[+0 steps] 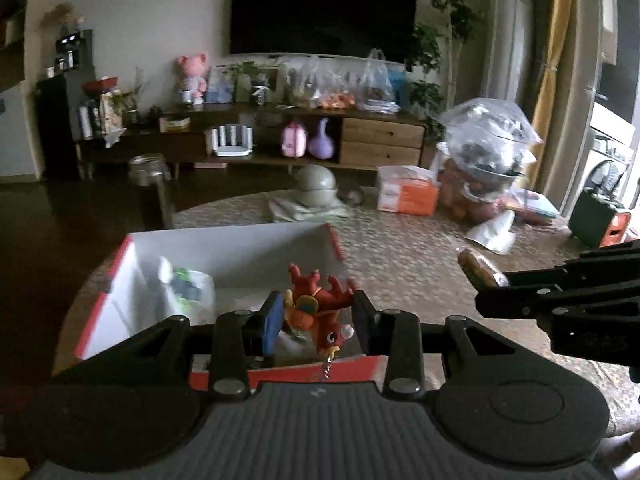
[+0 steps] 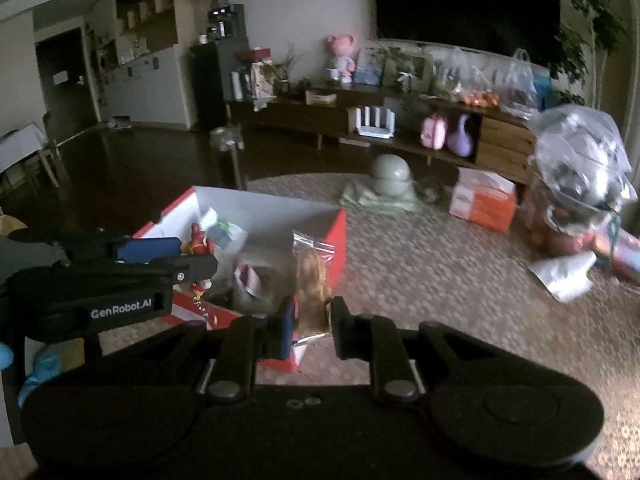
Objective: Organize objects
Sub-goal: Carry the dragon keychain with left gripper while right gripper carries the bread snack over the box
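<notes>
My left gripper (image 1: 316,322) is shut on a red toy figure keychain (image 1: 320,312) and holds it over the near edge of a red box with a white inside (image 1: 240,248). A white packet (image 1: 188,292) lies in the box. My right gripper (image 2: 310,322) is shut on a clear zip bag of brown snacks (image 2: 312,276), just right of the box's (image 2: 336,236) near corner. In the right wrist view the left gripper (image 2: 176,258) holds the red toy (image 2: 198,246) over the box. The right gripper (image 1: 480,280) shows at the right of the left wrist view.
The box sits on a round woven-top table (image 1: 400,256). Further on it are a grey-green stacked bowl on cloth (image 2: 390,180), an orange and white pack (image 2: 484,200), a big clear plastic bag of items (image 2: 580,168) and a white pouch (image 2: 568,276). A glass jar (image 1: 150,184) stands at the far left edge.
</notes>
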### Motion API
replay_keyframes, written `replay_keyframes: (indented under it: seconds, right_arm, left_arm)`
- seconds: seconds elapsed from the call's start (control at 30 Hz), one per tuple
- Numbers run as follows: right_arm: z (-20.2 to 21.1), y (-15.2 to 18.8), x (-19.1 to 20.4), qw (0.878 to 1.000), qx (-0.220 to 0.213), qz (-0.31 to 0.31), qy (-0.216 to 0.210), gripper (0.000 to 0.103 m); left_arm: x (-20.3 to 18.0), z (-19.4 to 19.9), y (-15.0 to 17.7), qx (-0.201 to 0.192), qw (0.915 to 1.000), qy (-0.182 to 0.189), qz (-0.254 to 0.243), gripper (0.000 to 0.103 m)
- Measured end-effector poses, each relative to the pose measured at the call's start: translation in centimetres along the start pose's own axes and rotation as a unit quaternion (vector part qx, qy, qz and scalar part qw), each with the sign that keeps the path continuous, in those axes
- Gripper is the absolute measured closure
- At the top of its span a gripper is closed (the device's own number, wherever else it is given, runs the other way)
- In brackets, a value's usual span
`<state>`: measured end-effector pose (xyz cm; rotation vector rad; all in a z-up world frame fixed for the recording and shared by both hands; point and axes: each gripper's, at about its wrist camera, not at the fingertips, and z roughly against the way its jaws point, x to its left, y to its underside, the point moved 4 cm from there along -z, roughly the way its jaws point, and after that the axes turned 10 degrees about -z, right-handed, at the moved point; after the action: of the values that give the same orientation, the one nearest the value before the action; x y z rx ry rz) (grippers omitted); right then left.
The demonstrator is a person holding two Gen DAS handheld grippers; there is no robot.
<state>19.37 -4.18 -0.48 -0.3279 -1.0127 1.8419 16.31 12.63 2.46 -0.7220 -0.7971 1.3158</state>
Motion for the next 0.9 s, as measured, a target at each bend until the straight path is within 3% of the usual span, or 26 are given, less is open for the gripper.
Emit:
replay_keyframes:
  seconds: [0.47, 0.67, 0.9]
  right_arm:
    - [-6.4, -2.2, 4.8, 0.999, 0.008, 0.031, -0.005, 0.085]
    - [-10.8, -3.1, 5.3, 0.999, 0.021, 0.043, 0.017, 0.085]
    - [-15.9, -3.2, 4.5, 0.997, 0.045, 0.044, 0.049, 0.085]
  left_arm:
    - [9.5, -1.6, -0.2, 0.013, 0.9967, -0.08, 0.007, 0.067]
    - [12.1, -4.3, 0.6, 0.04, 0.9951, -0.09, 0.012, 0.067]
    - [12.4, -7.7, 1.7, 0.07, 0.994, -0.084, -0.002, 0.067]
